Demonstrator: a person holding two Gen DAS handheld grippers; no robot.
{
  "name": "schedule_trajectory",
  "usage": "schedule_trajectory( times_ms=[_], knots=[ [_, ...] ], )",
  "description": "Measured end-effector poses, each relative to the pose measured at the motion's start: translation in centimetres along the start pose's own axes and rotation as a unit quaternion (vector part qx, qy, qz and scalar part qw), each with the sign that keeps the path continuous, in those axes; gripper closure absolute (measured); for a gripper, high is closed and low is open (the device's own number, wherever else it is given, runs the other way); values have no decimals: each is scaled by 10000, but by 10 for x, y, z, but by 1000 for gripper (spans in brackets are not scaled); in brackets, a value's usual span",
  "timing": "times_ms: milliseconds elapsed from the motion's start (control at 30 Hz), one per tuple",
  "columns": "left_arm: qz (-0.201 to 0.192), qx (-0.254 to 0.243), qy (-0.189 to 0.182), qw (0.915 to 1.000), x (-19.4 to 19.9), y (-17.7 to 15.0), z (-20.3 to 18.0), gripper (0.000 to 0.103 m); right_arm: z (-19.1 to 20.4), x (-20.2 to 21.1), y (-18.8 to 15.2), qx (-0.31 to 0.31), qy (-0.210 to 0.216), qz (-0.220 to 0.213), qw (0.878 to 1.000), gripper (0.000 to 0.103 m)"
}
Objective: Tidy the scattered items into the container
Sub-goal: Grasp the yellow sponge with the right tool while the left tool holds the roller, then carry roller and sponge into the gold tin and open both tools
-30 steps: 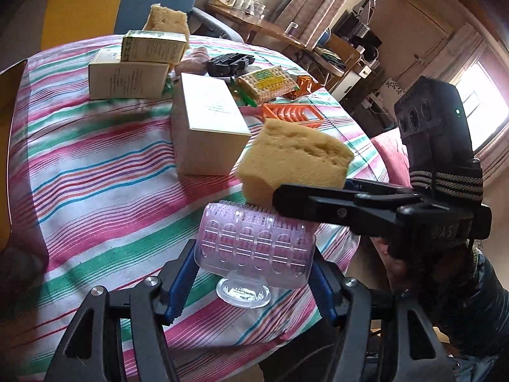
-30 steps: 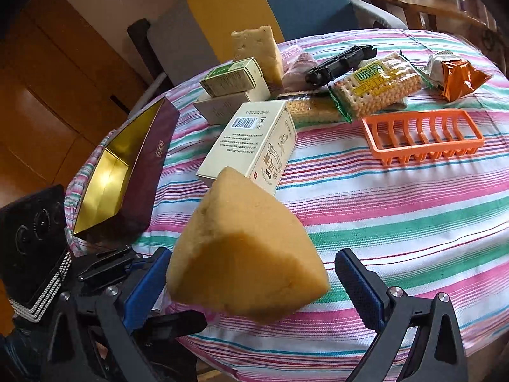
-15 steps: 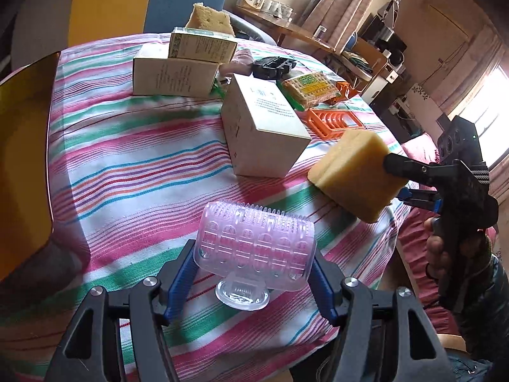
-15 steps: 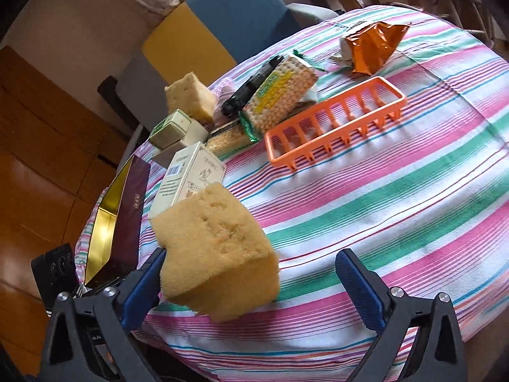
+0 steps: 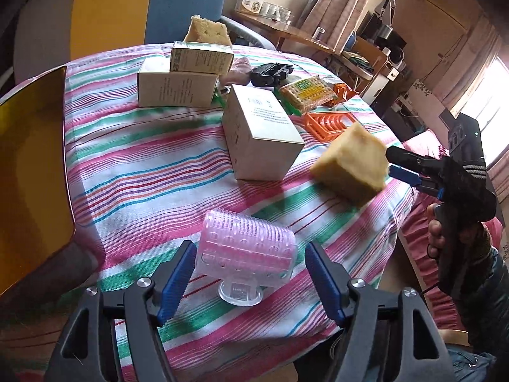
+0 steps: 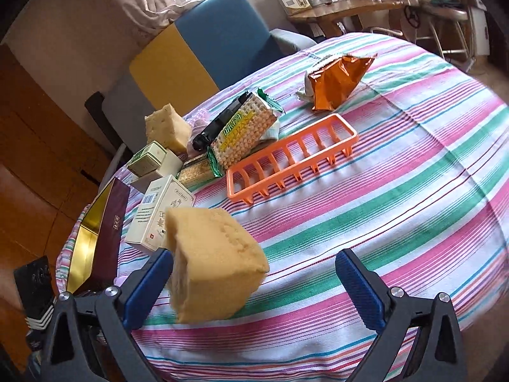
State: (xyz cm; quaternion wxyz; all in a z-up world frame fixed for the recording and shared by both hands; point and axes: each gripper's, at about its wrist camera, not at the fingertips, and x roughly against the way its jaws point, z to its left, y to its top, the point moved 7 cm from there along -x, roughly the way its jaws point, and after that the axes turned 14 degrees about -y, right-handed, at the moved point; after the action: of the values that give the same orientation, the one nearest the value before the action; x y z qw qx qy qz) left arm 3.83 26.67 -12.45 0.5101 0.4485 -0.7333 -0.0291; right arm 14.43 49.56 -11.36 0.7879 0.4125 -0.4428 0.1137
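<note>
You swung your right gripper clear of the left gripper, jaws wide, the sponge loose against one pad, while your left jaws were opening off the pink roller between them, so neither had reached the gold container

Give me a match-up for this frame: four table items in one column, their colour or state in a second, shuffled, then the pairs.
Items:
1. hair roller
2. soap rack
3. snack bag
4. small green box

States:
A. stacked on a white box
B. crumpled, shiny orange, at the far side of the table
C. pink, between the left gripper's opening jaws
D. orange slatted plastic, lying empty on the cloth

Pairs: 1-C, 2-D, 3-B, 4-A
</note>
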Motion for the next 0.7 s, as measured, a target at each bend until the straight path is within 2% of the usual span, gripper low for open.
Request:
schedule_trajectory(
  times_ms=[200, 267, 333, 400, 567, 633, 700],
  knots=[
    [-18, 111, -52, 9999, -3, -1, 4, 31, 11, 22, -7, 885, -552, -437, 9936, 0],
    [-25, 101, -69, 9999, -3, -2, 3, 31, 14, 25, -11, 1066, -593, -429, 9916, 3],
    [-3, 84, -67, 9999, -3, -3, 2, 31, 15, 23, -16, 1130, -573, -279, 9915, 15],
    [19, 64, -65, 10000, -4, -4, 1, 31, 18, 18, -18, 1204, -585, -165, 9909, 20],
    [65, 26, -91, 9999, -6, -3, -1, 31, 37, 11, -19, 1598, -435, -122, 9861, 20],
    [96, 16, -79, 9999, -7, -3, -1, 31, 42, 8, -18, 1821, -382, -94, 9825, 14],
    [130, 21, -73, 9999, -9, -3, 0, 31, 46, 5, -15, 2032, -337, -71, 9785, 12]
  ],
)
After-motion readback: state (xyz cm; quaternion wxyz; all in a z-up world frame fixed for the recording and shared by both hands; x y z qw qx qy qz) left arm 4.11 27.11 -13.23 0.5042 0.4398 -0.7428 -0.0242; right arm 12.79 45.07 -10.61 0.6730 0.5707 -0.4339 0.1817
